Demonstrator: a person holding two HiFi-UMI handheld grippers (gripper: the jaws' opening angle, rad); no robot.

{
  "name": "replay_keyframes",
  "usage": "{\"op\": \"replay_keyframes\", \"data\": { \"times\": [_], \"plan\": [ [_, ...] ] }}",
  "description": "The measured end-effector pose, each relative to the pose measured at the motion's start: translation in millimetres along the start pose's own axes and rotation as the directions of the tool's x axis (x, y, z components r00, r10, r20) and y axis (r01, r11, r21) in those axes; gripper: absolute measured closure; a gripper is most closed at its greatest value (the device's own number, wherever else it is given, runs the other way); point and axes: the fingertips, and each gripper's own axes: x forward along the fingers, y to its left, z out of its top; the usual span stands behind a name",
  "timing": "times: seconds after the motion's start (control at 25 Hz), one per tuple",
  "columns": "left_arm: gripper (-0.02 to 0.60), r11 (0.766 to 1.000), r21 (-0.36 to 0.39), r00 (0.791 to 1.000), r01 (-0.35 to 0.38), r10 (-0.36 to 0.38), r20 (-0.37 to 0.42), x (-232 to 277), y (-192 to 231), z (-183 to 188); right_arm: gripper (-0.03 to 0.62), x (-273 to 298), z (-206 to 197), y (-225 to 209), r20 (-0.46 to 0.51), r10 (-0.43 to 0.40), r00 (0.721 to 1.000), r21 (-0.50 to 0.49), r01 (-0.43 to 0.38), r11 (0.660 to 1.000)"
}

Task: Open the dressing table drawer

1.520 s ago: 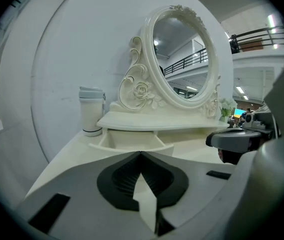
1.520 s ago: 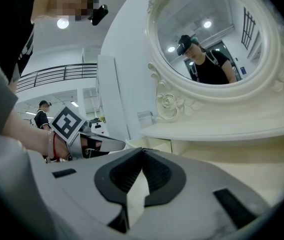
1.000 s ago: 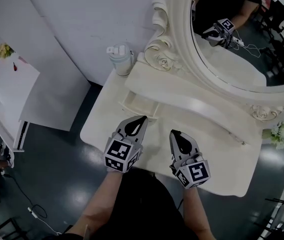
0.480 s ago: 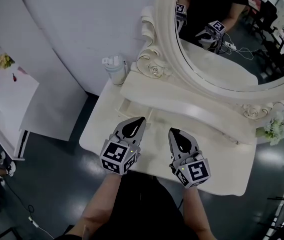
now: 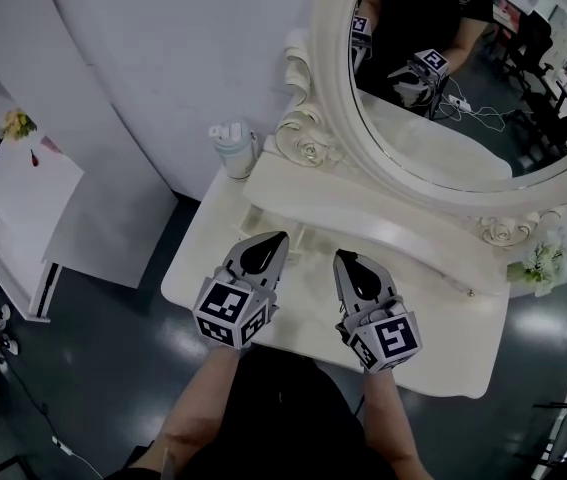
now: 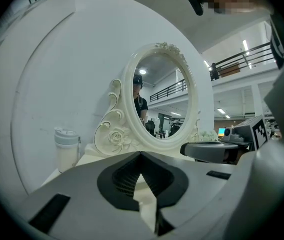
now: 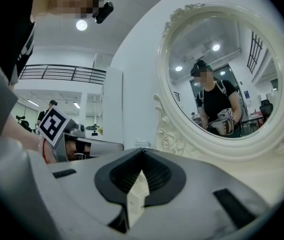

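- The left gripper (image 5: 279, 238) has its jaws clenched tip to tip, with nothing caught between them.
- The right gripper (image 5: 342, 256) is likewise clamped together and empty.
- Both hang side by side over the front half of the dressing table (image 5: 433, 353), pointing away from the person towards the mirror (image 5: 443, 88).
- The drawer (image 5: 266, 220) reads as the small framed front at the left end of the raised tier under the mirror. I cannot tell whether it is already partly out.
- It lies just ahead of the left gripper's tips and slightly to their left, and I judge it to be lower than them. The left hand is clearly the nearer of the 2.
- Its face runs along the tier, crosswise to the jaws, so the pull would likely come straight back towards the person.
- A small knob (image 5: 470, 292) at the tier's right end sits well apart from the right gripper.
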Motion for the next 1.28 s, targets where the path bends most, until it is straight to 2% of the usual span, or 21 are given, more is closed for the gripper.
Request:
{"op": "replay_keyframes", "data": {
  "times": [0.76,1.28],
  "plan": [
    [0.578,0.999,0.002,0.995,-0.047,0.047,0.088,-7.5,25.9,45.7,0.589,26.1,36.0,5.9,0.054,0.062,0.997,-0.021,-0.061,0.998],
    [0.578,0.998,-0.007,0.992,-0.07,0.071,0.103,-12.7,36.6,52.4,0.589,36.6,42.6,13.6,0.067,0.101,0.993,-0.022,-0.1,0.995]
  ]
}}
